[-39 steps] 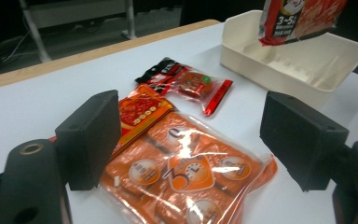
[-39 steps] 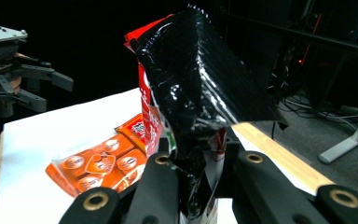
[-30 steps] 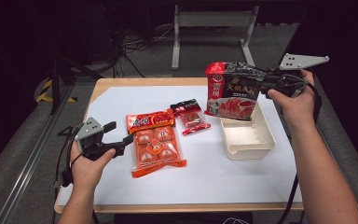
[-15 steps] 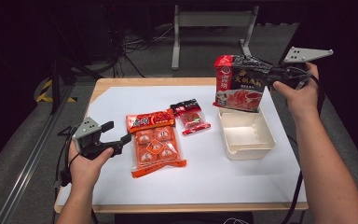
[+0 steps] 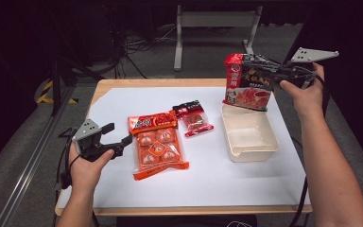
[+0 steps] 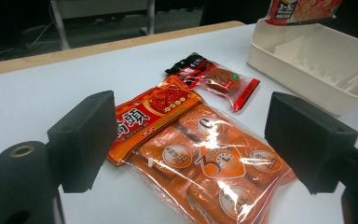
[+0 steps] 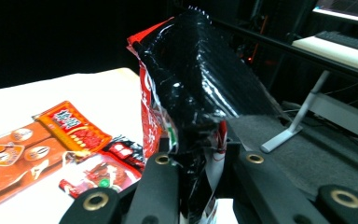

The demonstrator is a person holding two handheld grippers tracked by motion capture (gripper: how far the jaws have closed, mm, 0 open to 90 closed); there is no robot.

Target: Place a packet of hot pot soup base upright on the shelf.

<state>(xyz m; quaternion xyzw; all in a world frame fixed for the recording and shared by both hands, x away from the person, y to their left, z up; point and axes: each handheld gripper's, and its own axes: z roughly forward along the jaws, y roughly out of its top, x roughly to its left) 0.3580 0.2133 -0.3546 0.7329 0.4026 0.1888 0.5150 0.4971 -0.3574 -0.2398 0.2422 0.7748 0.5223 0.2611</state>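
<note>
Packing step: right hand-held gripper (image 5: 275, 74) clamped on red-black soup-base pouch (image 5: 246, 81), held above cream bin (image 5: 249, 134) near tabletop's right edge. Next: lower in, release. Left hand-held gripper (image 5: 121, 134) wide, empty, beside orange snack pack (image 5: 157, 145).

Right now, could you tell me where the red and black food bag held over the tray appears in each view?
High view: the red and black bag is upper right, clamped in the right tongs above the cream tray.
Left gripper view: its lower edge shows at the top right.
Right gripper view: centre, pinched between the jaws.
Shared landmark: the small red sachet.
</note>
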